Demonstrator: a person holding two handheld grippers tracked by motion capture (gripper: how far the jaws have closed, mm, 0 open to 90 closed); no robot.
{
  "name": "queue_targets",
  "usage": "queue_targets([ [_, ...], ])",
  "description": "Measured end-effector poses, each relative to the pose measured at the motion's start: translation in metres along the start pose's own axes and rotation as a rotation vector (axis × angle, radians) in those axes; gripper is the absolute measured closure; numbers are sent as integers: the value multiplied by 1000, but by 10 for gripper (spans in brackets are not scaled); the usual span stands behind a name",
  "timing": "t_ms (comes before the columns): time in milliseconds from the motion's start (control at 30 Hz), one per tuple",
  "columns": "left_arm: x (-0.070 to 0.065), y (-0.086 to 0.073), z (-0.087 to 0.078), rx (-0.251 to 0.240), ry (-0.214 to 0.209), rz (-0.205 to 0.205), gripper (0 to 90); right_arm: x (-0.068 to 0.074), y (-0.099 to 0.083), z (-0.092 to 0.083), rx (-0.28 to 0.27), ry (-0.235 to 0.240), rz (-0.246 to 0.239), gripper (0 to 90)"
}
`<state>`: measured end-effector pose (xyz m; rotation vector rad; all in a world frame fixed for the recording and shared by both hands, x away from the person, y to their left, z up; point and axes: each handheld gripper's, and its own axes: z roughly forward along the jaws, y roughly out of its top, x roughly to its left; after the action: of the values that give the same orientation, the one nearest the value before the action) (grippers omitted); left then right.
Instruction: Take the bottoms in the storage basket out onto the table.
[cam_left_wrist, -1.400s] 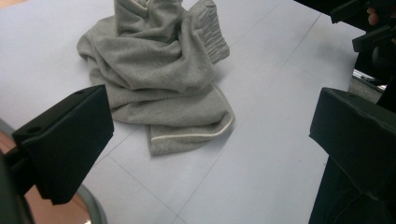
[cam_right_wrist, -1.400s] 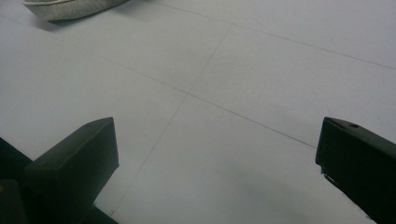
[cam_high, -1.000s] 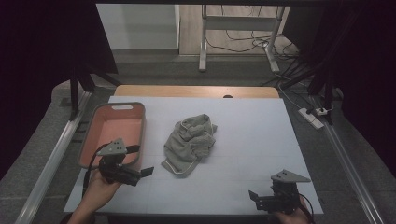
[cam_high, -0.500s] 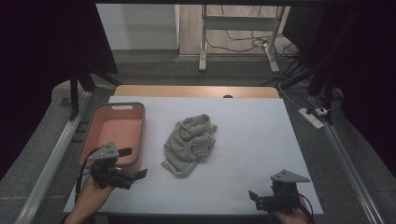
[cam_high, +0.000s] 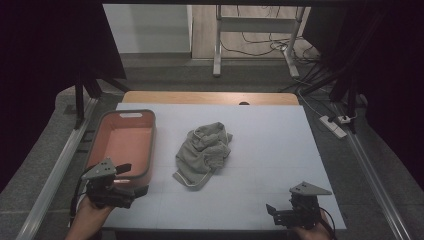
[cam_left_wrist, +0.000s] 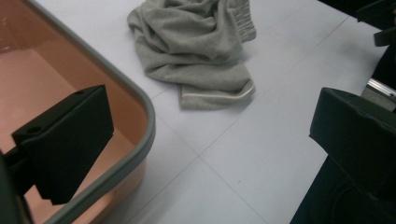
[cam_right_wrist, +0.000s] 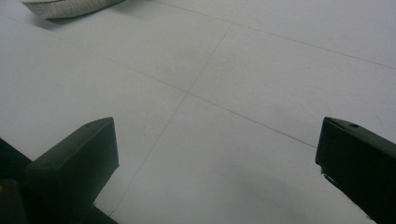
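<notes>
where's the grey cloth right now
In the high view the grey cloth lies crumpled near the table's middle, just right of the orange bin, apart from both grippers.

A flat white table with faint seam lines carries a crumpled grey fabric garment near its middle and a salmon-coloured, grey-rimmed rectangular tub, seemingly plastic, along its left edge.

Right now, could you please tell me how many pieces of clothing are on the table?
1: a crumpled grey garment lies mid-table, right of the orange bin, which looks empty. A second piece could be bundled inside the heap; I cannot tell.
</notes>
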<state>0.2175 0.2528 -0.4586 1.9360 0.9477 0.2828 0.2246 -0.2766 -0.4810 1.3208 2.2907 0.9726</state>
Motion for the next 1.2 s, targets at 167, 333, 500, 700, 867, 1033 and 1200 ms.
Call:
queue_targets([
  [167,-1,-6,-6,-6,4,-10,0,0,0,0,-1,-1,-1,0],
  [333,0,-14,-11,-2,14,-24,0,0,0,0,-1,-1,-2,0],
  [500,1,-24,-17,-3,18,-46,0,1,0,0,0,-1,-6,0],
  [700,3,-35,-24,-16,30,-71,0,0,0,0,-1,-3,0,0],
  [867,5,-43,-31,-30,51,-83,0,1,0,0,0,-2,-2,0],
  [1033,8,-52,-34,-29,74,-97,0,1,0,0,0,-2,-2,0],
  [1200,9,-60,-35,-29,90,-105,0,1,0,0,2,-4,-3,0],
])
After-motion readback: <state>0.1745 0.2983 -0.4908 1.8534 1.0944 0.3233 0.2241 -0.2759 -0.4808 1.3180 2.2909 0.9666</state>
